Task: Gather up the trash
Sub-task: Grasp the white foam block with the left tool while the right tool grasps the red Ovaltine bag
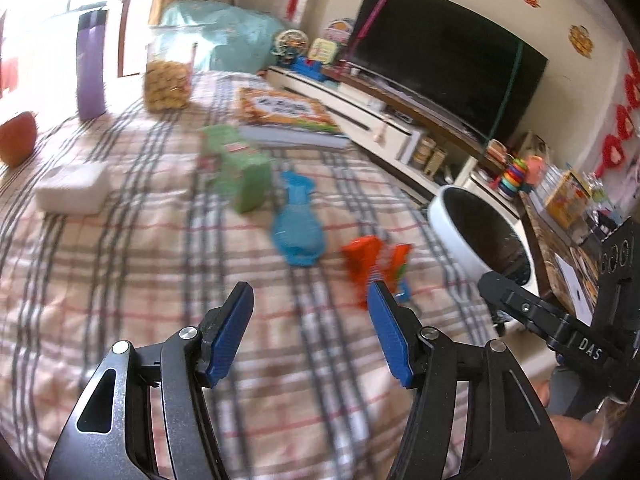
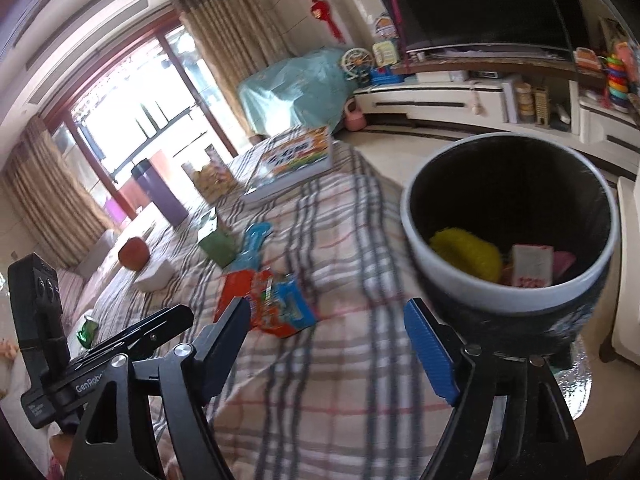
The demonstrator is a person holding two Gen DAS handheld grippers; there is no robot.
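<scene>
A round white trash bin [image 2: 508, 292] with a black liner stands at the table's right edge; inside lie a yellow item [image 2: 468, 252] and a white wrapper [image 2: 532, 266]. It also shows in the left wrist view [image 1: 452, 224]. On the plaid cloth lie an orange-red snack wrapper [image 2: 264, 304] [image 1: 372, 260], a blue plastic piece [image 1: 296, 228] [image 2: 252, 248] and a green carton [image 1: 240, 172] [image 2: 218, 246]. My left gripper [image 1: 310, 300] is open and empty, just short of the orange wrapper. My right gripper [image 2: 326, 316] is open and empty between wrapper and bin.
A purple bottle [image 1: 92, 68], a jar of snacks [image 1: 168, 72], a white tissue pack [image 1: 72, 188], an orange fruit [image 1: 16, 140] and a boxed book [image 1: 288, 116] sit farther back. A small green can [image 2: 86, 330] lies left. A TV [image 1: 448, 56] stands beyond the table.
</scene>
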